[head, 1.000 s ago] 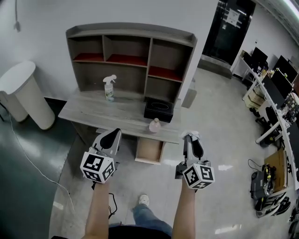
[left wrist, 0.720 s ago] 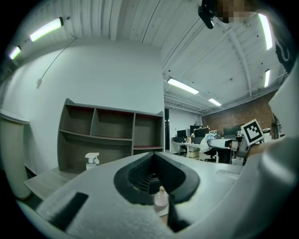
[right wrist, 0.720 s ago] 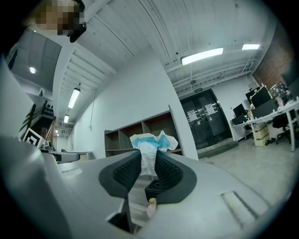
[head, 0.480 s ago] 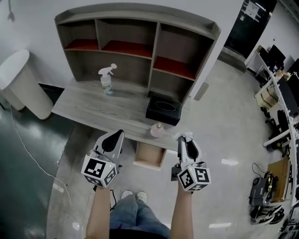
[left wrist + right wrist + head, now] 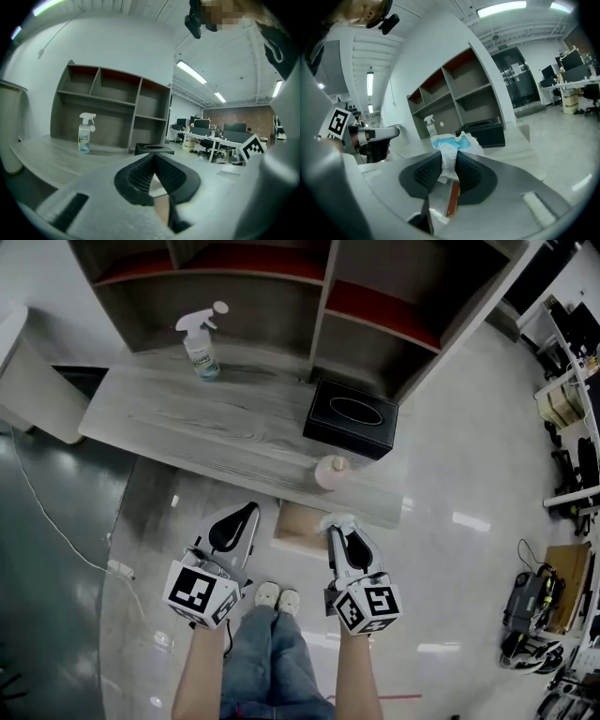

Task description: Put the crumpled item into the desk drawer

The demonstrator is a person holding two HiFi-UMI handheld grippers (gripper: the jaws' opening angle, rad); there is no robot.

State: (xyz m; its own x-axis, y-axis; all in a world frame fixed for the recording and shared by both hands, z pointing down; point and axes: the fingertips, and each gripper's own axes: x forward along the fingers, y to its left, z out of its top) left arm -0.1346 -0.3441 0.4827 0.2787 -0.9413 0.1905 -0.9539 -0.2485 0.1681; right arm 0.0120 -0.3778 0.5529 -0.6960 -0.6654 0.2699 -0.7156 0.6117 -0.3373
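Your right tongs (image 5: 449, 164) clamp the crumpled white-and-blue wad (image 5: 454, 143), right by the open light-wood drawer (image 5: 298, 521) at the grey counter's (image 5: 187, 432) six o'clock edge. Left tongs (image 5: 153, 159) pinched together, empty.

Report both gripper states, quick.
Left gripper: shut, nothing between the jaws.
Right gripper: shut on the crumpled item, white and blue.

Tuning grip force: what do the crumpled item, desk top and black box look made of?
Crumpled item, pinched in the right tool: thin white-and-blue sheet, soft folds, matte; tissue or nonwoven, can't tell.
Desk top: grey wood-grain streaks, matte; probably laminate.
Black box: smooth, faint sheen, oval top slot; plastic or faux leather.
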